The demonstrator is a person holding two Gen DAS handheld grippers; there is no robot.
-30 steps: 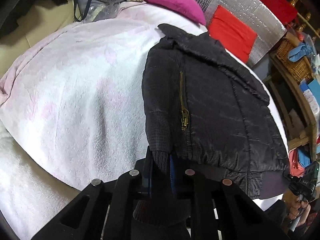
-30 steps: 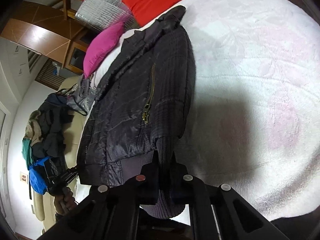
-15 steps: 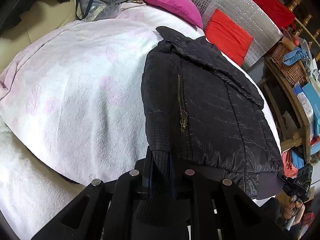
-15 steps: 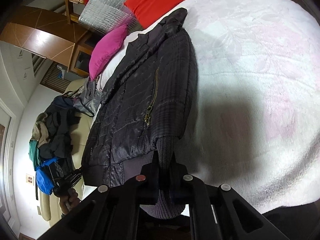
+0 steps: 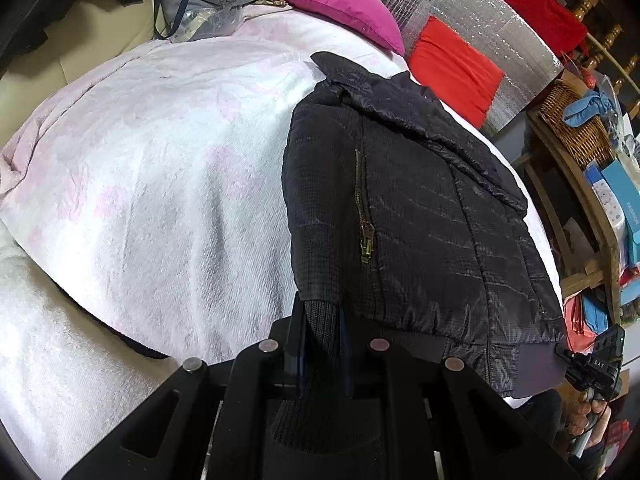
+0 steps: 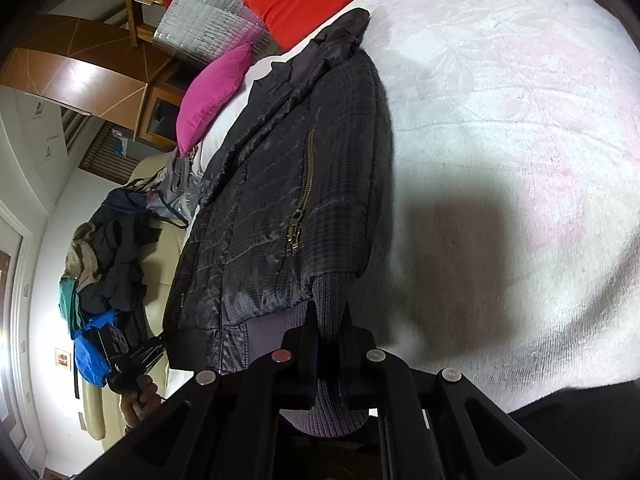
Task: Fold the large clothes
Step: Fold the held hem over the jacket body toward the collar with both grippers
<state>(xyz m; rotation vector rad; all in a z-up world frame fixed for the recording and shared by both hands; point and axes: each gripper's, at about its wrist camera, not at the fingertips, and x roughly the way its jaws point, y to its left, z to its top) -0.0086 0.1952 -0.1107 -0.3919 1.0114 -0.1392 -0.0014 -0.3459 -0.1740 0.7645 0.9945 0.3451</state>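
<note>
A quilted black zip jacket (image 5: 420,216) lies on the pale pink bed blanket (image 5: 160,184), each hand-held gripper, left (image 5: 320,336) and right (image 6: 330,320), clenched on a ribbed knit cuff, lifted slightly higher than before, readying the fold.

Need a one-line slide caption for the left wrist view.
Left gripper clamped on the knit cuff of a black quilted jacket spread on a pink-and-white blanket.

Jacket (image 5: 420,216) on blanket (image 5: 160,184); pillow (image 5: 340,4) behind.
</note>
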